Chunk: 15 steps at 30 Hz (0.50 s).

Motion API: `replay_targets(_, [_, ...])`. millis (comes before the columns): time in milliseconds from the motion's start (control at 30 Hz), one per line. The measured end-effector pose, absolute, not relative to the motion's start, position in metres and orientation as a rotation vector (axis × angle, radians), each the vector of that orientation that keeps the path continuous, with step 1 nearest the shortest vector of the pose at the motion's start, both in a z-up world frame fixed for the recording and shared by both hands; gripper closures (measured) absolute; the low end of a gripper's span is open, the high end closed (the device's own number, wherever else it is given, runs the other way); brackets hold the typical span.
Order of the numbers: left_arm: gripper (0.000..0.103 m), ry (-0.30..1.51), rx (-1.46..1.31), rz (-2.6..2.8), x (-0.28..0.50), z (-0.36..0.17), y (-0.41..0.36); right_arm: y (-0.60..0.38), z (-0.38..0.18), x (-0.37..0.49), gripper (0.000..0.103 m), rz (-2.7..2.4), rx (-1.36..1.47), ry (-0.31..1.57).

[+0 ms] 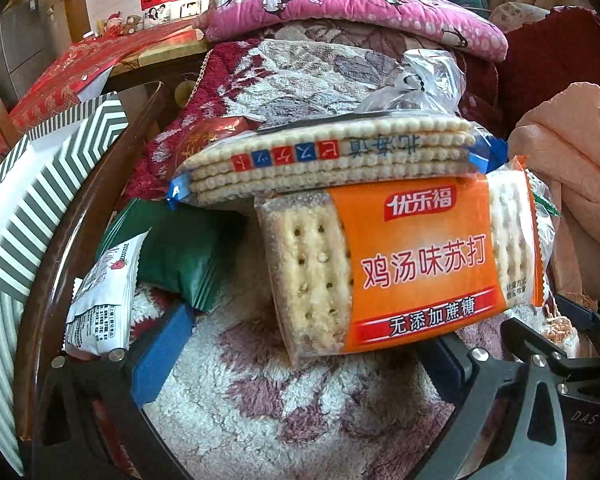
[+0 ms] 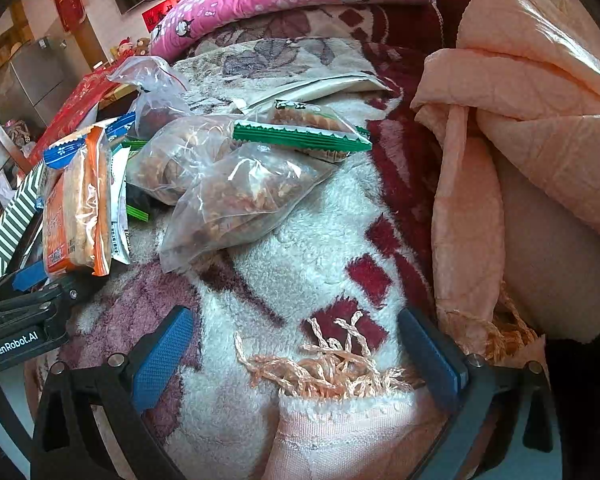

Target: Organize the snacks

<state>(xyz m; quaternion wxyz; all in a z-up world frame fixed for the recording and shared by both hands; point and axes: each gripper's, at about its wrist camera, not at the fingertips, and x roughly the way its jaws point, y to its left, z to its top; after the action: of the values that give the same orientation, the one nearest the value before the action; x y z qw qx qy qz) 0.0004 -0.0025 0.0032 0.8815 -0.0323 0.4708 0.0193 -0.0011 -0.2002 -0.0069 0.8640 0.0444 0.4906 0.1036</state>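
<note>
In the left wrist view an orange soda cracker pack [image 1: 404, 264] lies tilted on the fleece blanket, just ahead of my open left gripper [image 1: 300, 352]. A blue-ended biscuit pack [image 1: 332, 156] rests behind it. A green packet [image 1: 176, 256] and a white packet [image 1: 104, 296] lie at the left, by the left finger [image 1: 160, 356]. In the right wrist view the orange pack [image 2: 78, 204] is at the far left beside the left gripper body [image 2: 20, 320]. Clear bags of snacks [image 2: 236, 196] and a green-edged packet [image 2: 304, 136] lie ahead. My right gripper [image 2: 300, 360] is open and empty over the blanket.
A green and white striped box [image 1: 40, 208] stands at the left. A folded peach blanket [image 2: 520, 152] with a fringe [image 2: 332, 364] lies at the right, partly between the right fingers. A pink penguin pillow [image 1: 340, 4] lies behind. A knotted clear bag [image 1: 420, 84] sits behind the biscuits.
</note>
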Motion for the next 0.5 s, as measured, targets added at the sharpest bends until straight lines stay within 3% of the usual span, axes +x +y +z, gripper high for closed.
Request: replay_targets(500, [0.000, 0.981, -0.067, 0.040, 0.0001, 0.0030, -0.0017, -0.1997, -0.0068, -0.0005, 0.001, 0.215, 0.094, 1.028])
